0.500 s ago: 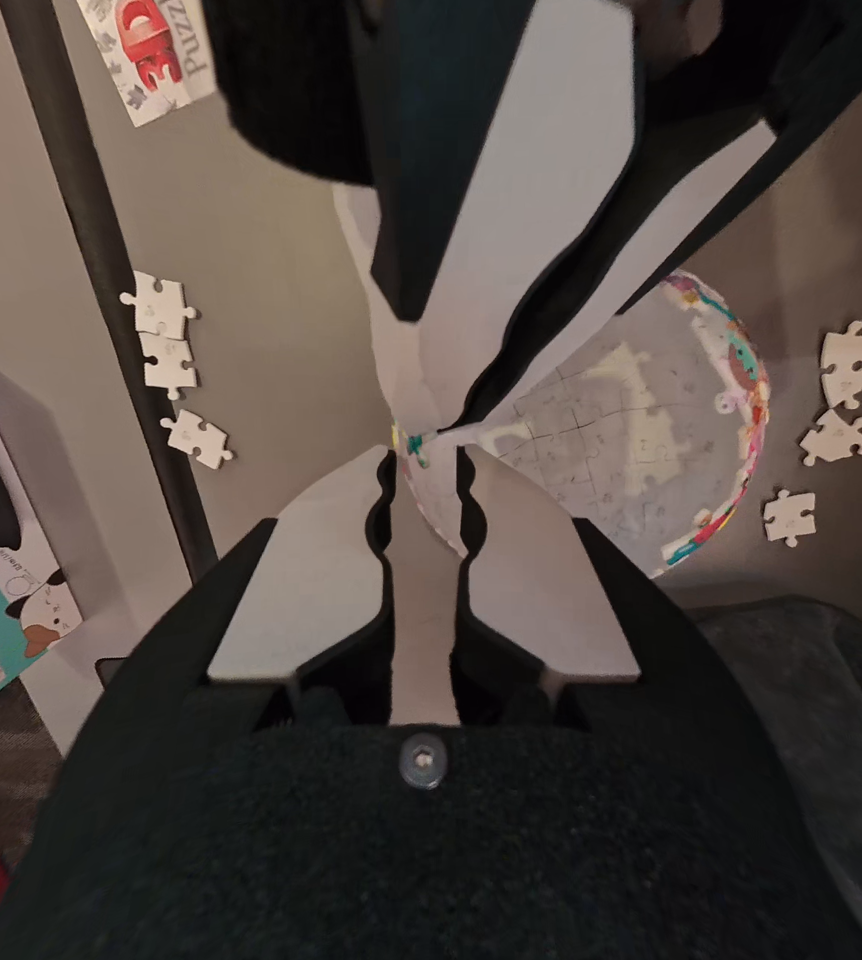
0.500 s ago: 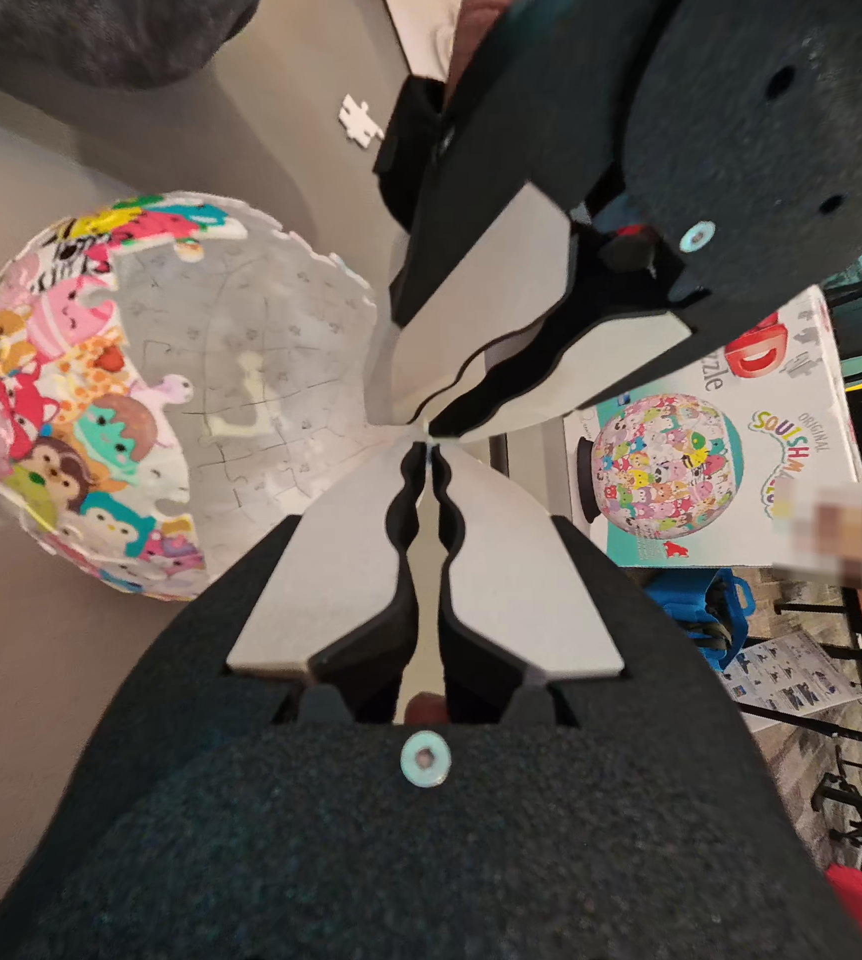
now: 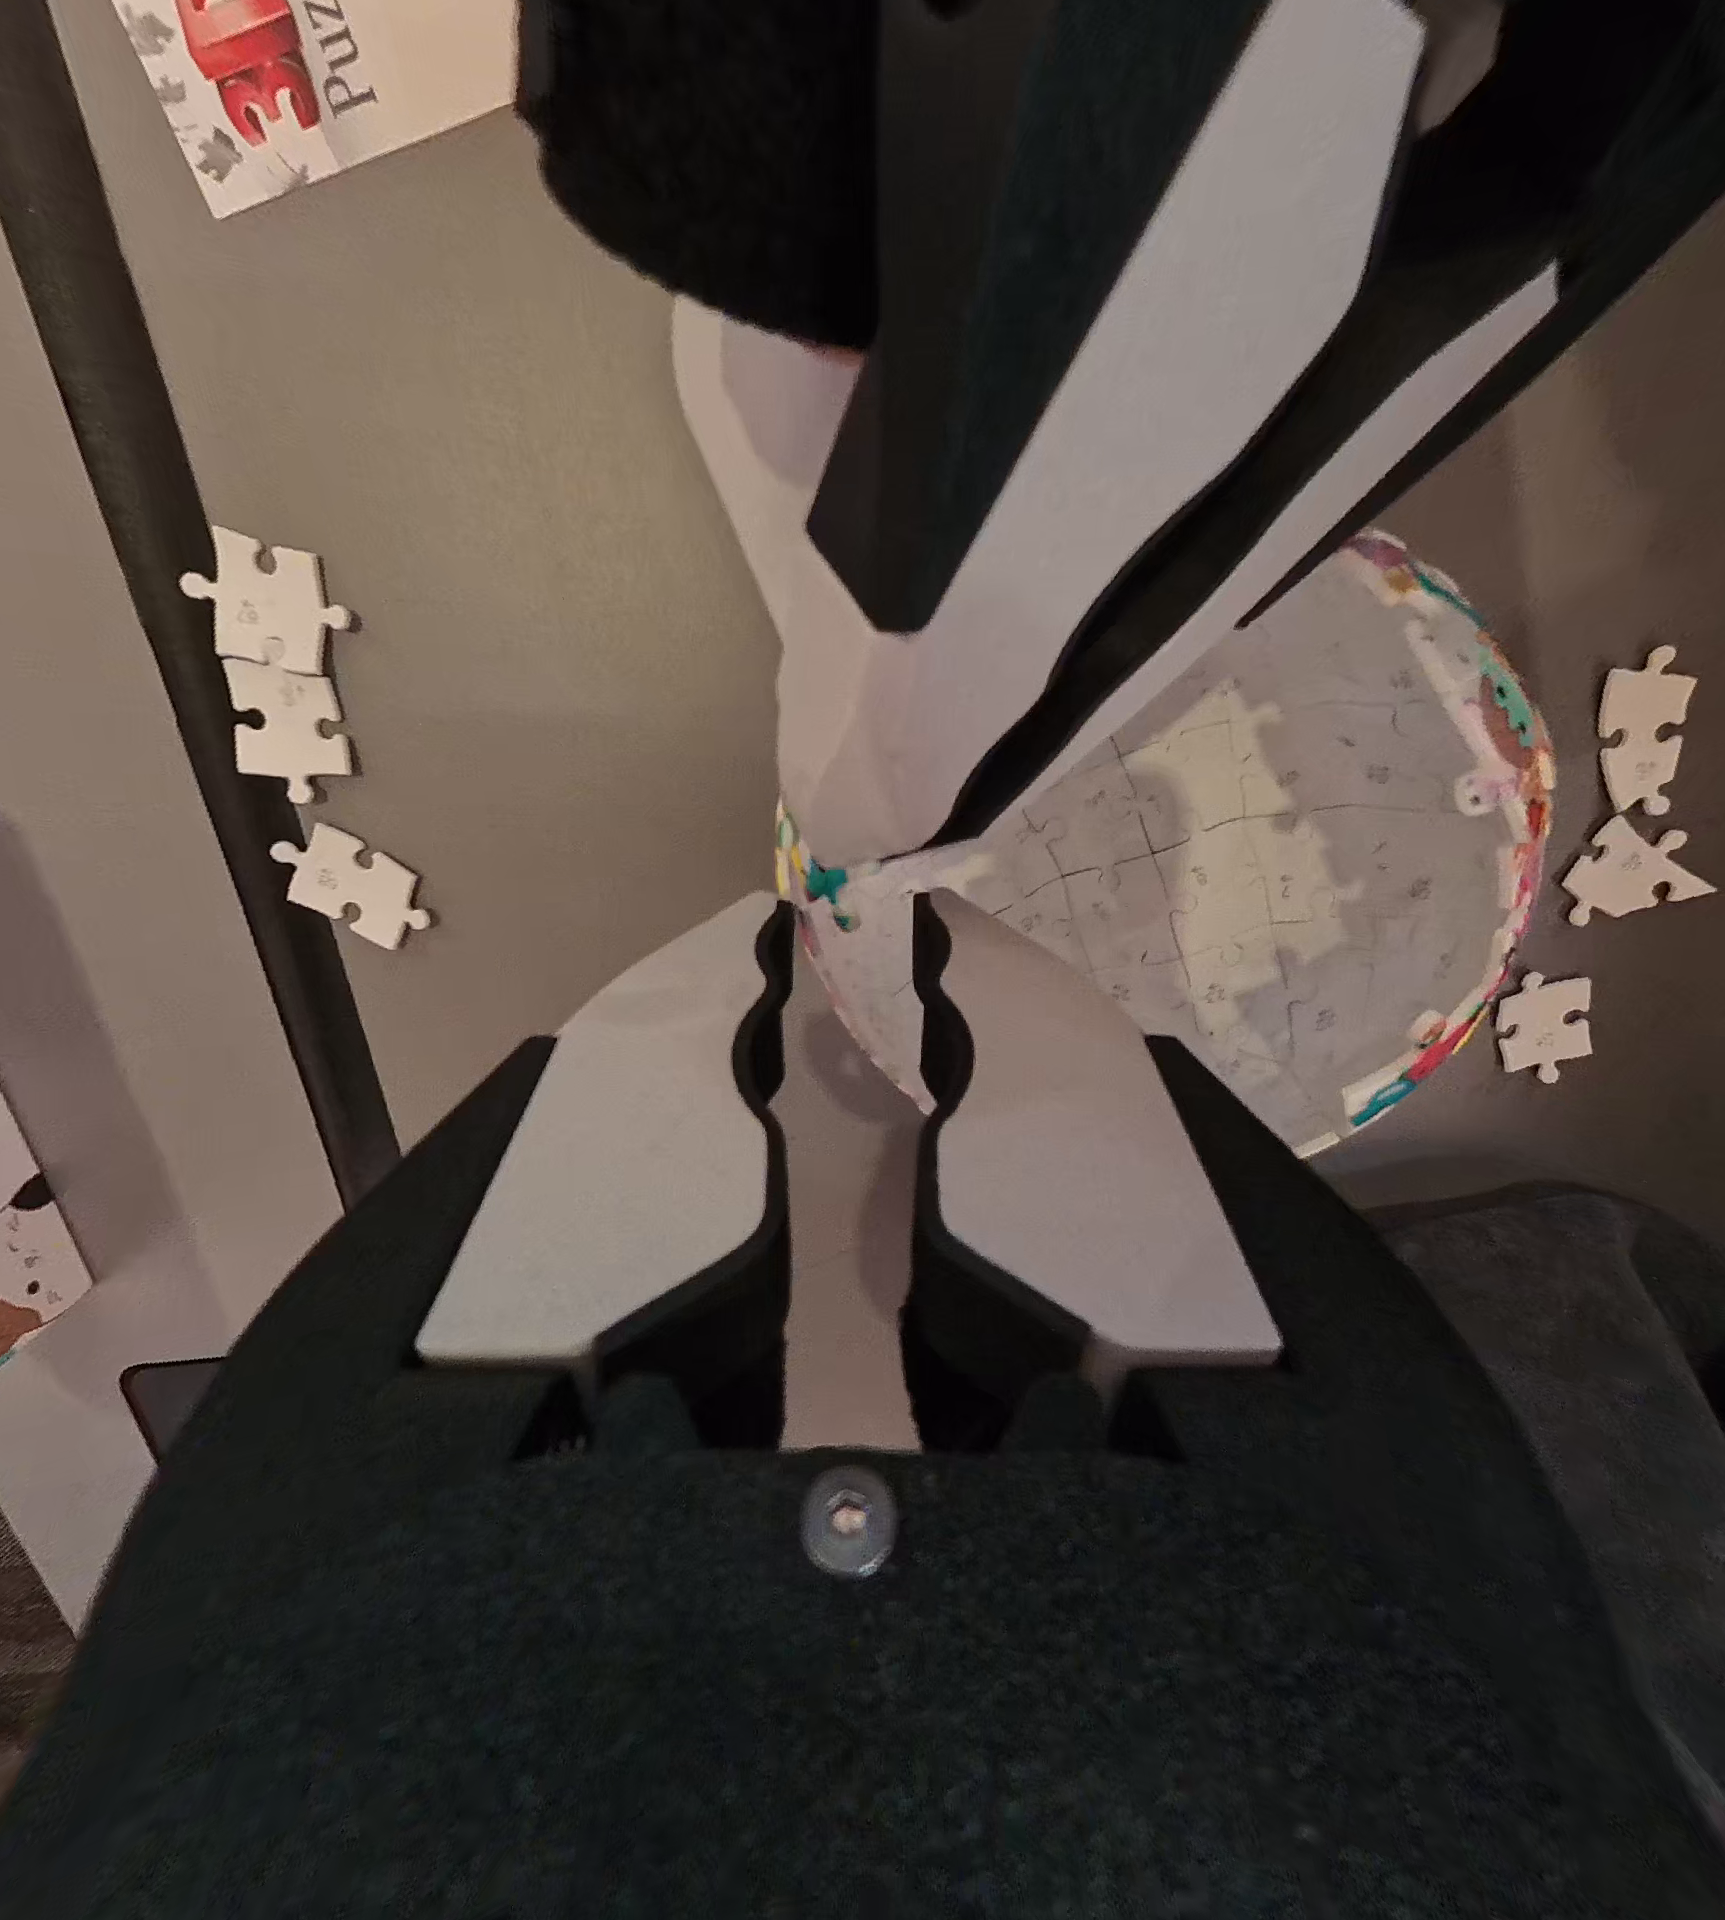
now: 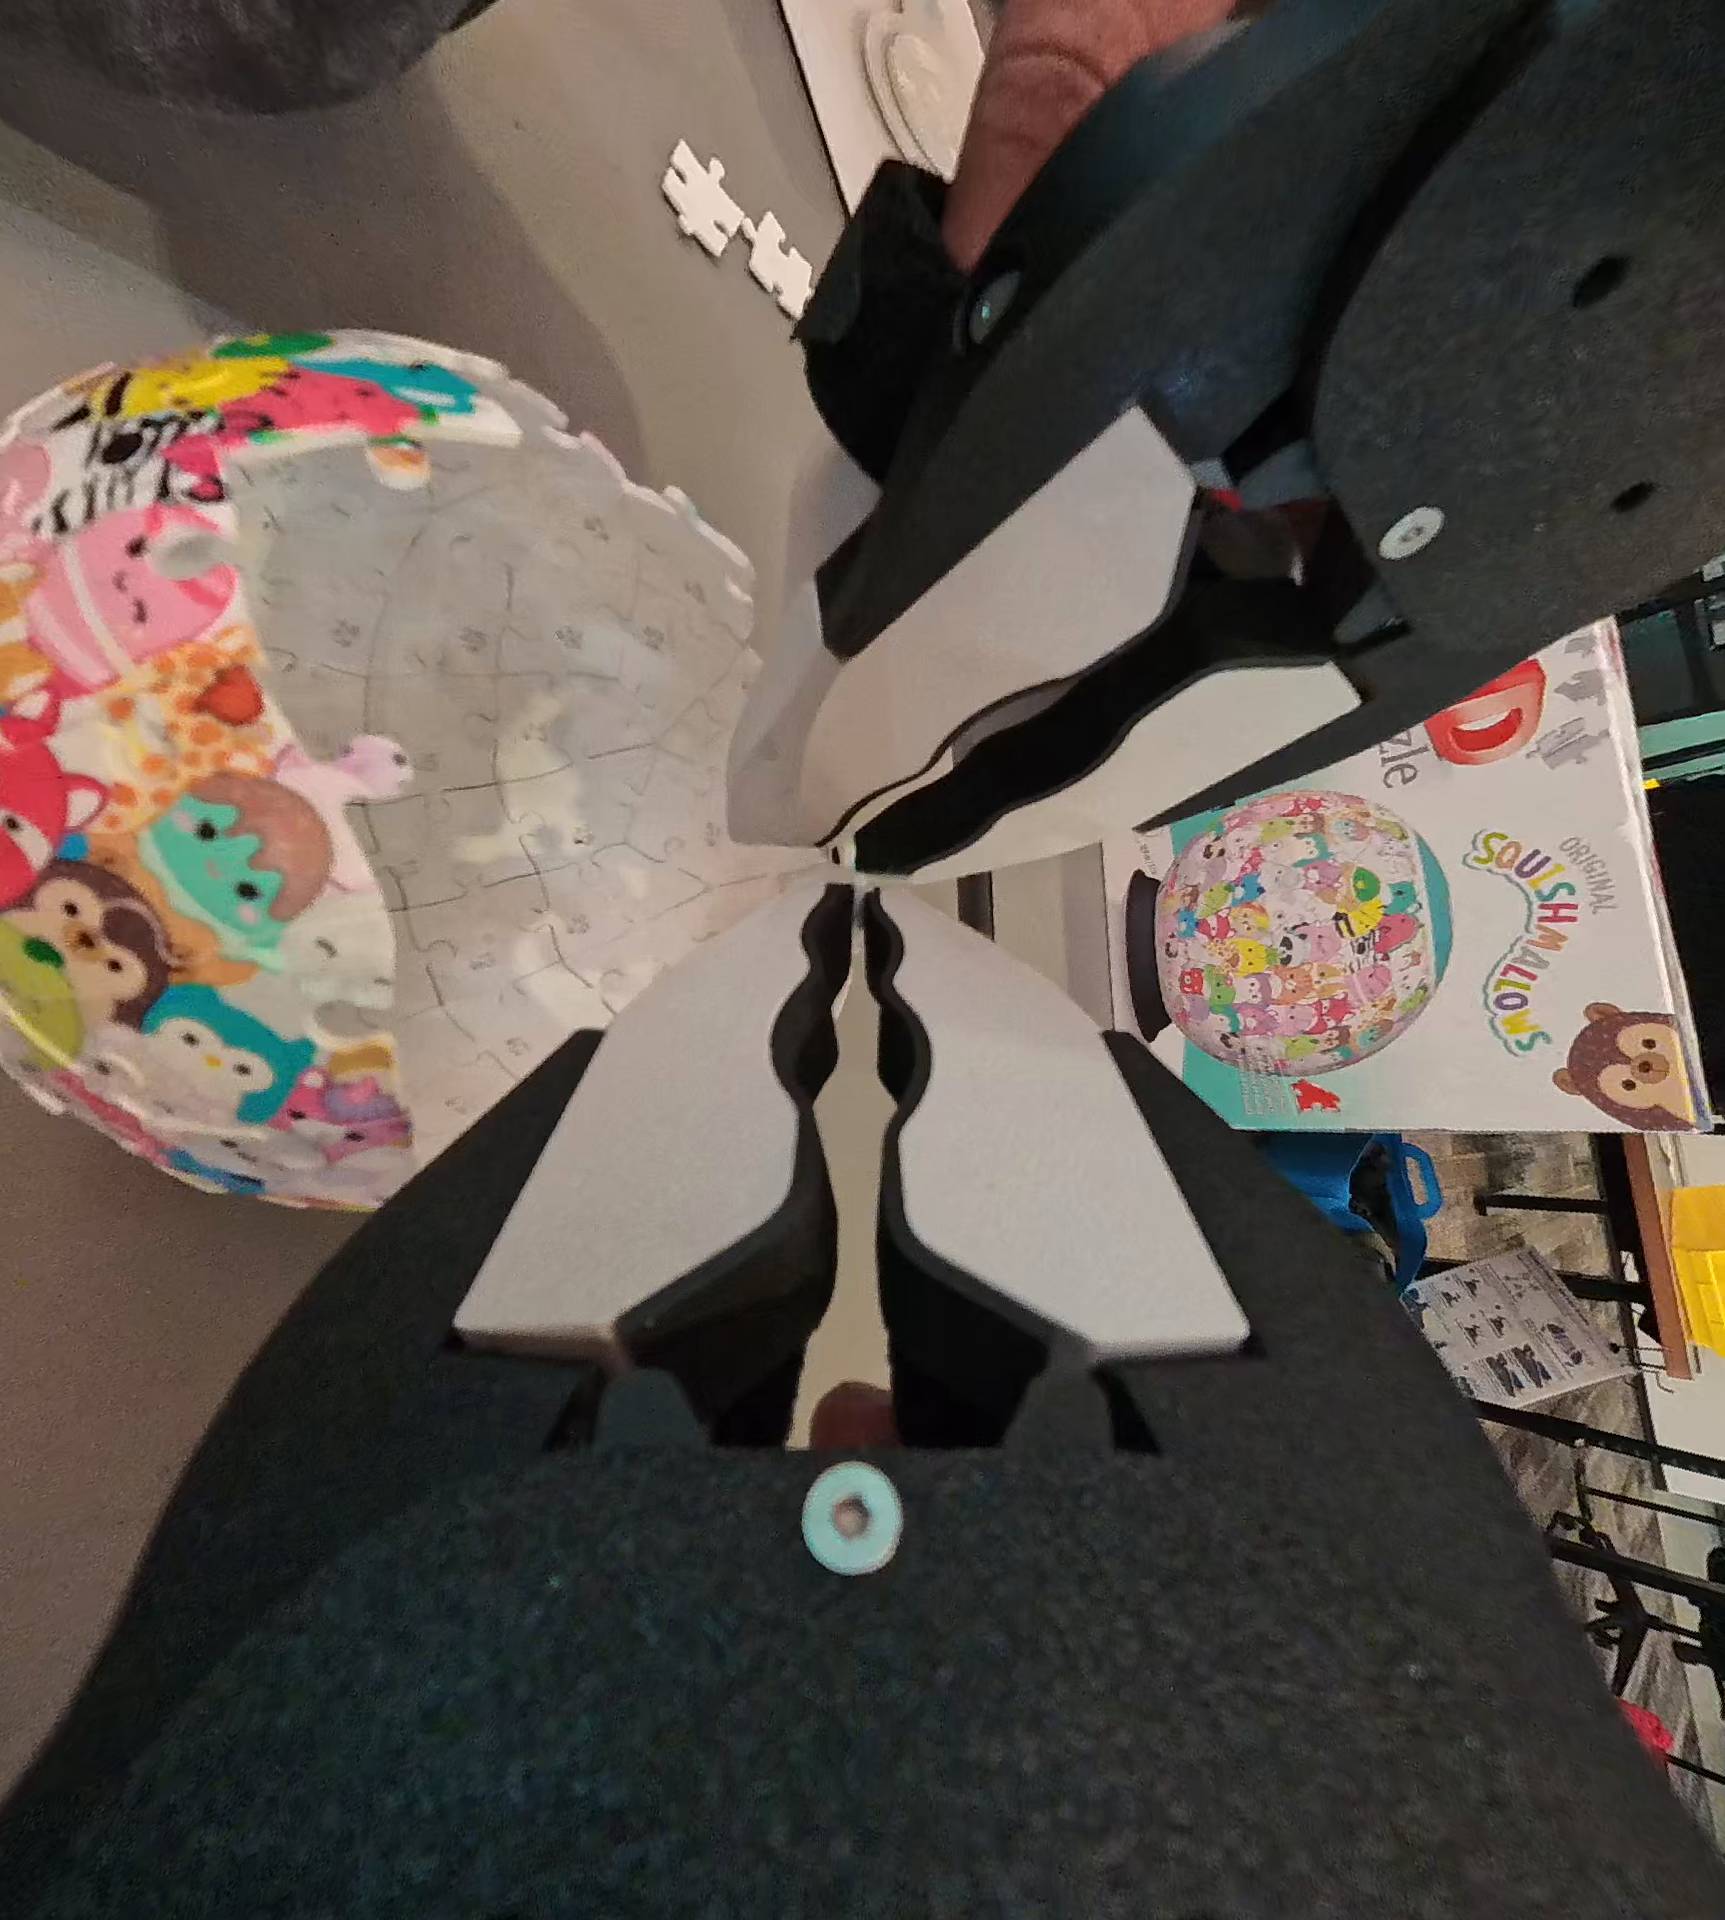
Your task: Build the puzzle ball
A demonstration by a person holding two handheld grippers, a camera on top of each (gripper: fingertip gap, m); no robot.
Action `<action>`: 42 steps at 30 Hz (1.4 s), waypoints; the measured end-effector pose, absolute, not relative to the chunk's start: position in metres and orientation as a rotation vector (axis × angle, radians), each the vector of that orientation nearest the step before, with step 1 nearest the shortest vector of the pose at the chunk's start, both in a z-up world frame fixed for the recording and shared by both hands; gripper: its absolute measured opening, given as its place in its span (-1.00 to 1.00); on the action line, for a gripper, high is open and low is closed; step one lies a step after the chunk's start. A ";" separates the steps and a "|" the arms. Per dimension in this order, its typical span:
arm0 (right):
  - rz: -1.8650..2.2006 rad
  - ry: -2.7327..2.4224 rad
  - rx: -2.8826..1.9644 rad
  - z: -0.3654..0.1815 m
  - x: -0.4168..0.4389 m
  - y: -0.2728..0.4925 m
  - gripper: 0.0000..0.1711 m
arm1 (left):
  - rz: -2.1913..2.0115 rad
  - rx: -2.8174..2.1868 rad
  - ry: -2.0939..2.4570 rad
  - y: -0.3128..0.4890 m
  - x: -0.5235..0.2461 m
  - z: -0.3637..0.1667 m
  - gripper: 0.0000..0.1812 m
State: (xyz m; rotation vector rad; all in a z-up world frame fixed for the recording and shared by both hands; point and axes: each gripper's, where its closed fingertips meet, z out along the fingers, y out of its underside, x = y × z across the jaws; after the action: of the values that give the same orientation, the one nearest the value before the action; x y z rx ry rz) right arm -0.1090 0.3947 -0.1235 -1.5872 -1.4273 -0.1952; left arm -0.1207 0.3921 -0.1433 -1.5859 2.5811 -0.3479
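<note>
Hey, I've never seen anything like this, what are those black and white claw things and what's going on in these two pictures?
Each claw is a hand-held gripper: a person squeezes one in each hand, with a camera mounted on it looking along its two fingers. One picture comes from the left hand-held gripper, the other from the right hand-held gripper; each also shows the other claw opposite. Both pinch the rim of a half-built puzzle ball, colourful outside, pale inside. Loose puzzle pieces lie face down on the grey table, and the puzzle box stands nearby.
</note>
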 end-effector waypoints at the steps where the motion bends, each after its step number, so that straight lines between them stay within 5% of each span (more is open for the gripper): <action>1: -0.191 -1.426 -1.588 -0.124 -0.109 0.395 -0.97 | -0.348 -1.584 2.582 0.392 -0.121 -0.143 -0.76; 34: -0.112 -1.350 -1.606 -0.124 -0.105 0.402 -0.97 | -0.359 -1.565 2.547 0.403 -0.116 -0.141 -0.79; 42: 0.053 -1.294 -1.582 -0.104 -0.106 0.392 -0.98 | -0.940 -1.577 2.367 0.411 -0.101 -0.104 -0.85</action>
State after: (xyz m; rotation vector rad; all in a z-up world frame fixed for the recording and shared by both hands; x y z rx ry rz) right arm -0.1063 0.3918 -0.1043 -1.5824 -1.2941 0.0533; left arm -0.1014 0.4106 -0.1040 -1.5768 2.3673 -0.9402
